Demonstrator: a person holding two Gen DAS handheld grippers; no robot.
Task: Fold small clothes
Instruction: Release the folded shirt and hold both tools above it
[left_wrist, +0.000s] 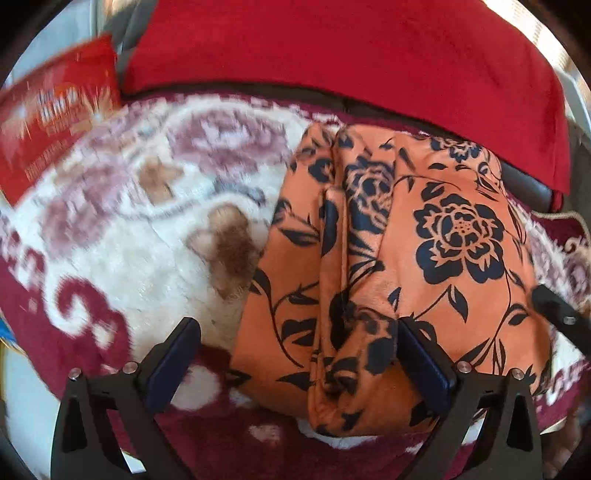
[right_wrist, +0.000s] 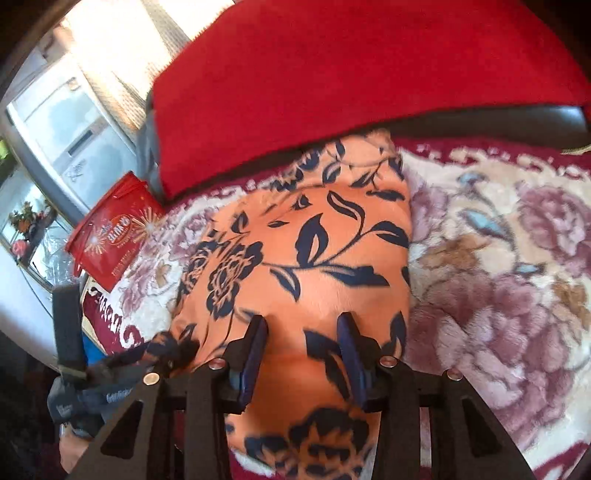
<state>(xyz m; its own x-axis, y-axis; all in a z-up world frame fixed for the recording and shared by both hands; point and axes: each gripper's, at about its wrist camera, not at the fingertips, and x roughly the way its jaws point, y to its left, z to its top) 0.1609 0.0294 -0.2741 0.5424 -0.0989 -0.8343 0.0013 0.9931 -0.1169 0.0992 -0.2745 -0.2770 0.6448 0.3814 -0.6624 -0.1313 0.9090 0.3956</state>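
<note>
Orange fleece garment (left_wrist: 388, 258) with a navy flower-and-vine print lay bunched on a plush floral blanket (left_wrist: 122, 229), cream and mauve with a maroon border. In the left wrist view a raised lengthwise fold ran down the garment's middle; its left edge fell straight onto bare blanket, with wide open pile to the left of it. Its far edge sat close under a red cloth (left_wrist: 351, 48) draped over a dark padded rail, little room there. Near edge curled over the maroon border at the bottom of the view.

Left tongs (left_wrist: 297, 350) stood spread wide, low over the garment's near-left corner: right finger over orange fabric, left finger over bare blanket, nothing pinched. The tip of the other tool showed at the right edge of that view.

Right tongs (right_wrist: 303, 343) were parted a moderate gap, both blue pads over the garment's near end, fabric showing between them; whether the pads touched the fabric was unclear. In the right wrist view the garment's right edge was a clean straight line against blanket, with plenty of free blanket to the right. A red printed bag (right_wrist: 114, 236) stood at the blanket's left edge, apart from the garment.
</note>
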